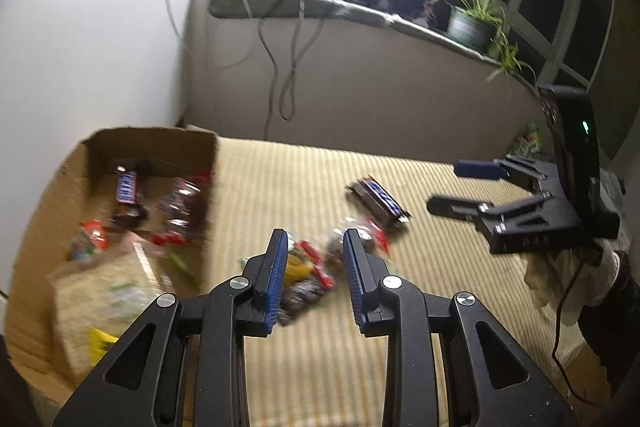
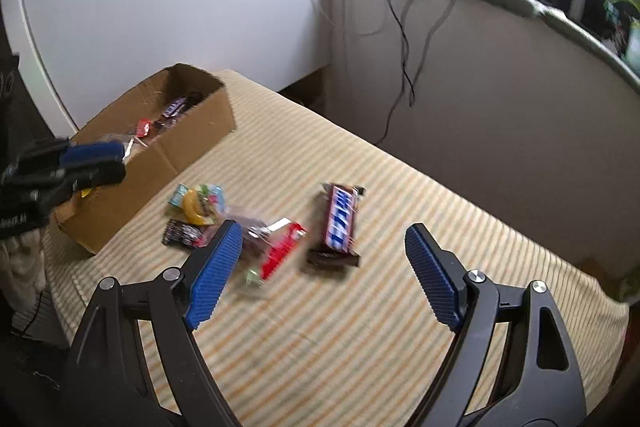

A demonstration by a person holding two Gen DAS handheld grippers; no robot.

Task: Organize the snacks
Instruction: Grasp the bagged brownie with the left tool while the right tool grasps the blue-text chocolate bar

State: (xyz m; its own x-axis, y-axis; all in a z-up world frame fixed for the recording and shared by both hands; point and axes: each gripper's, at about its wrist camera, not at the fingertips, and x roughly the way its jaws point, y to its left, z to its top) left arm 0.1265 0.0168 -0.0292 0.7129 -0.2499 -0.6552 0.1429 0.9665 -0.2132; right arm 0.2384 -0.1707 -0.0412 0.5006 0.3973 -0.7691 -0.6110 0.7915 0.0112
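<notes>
Snacks (image 2: pixel 276 247) blurred, partly hidden behind right gripper (image 2: pixel 324 259) jaws

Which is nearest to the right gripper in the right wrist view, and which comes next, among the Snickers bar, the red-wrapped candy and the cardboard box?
Measured from the right gripper:
1. Red-wrapped candy: just left of centre, beside the left finger.
2. Snickers bar: slightly ahead, between the fingers; close to call with the candy.
3. Cardboard box: far left, clearly farthest.
</notes>
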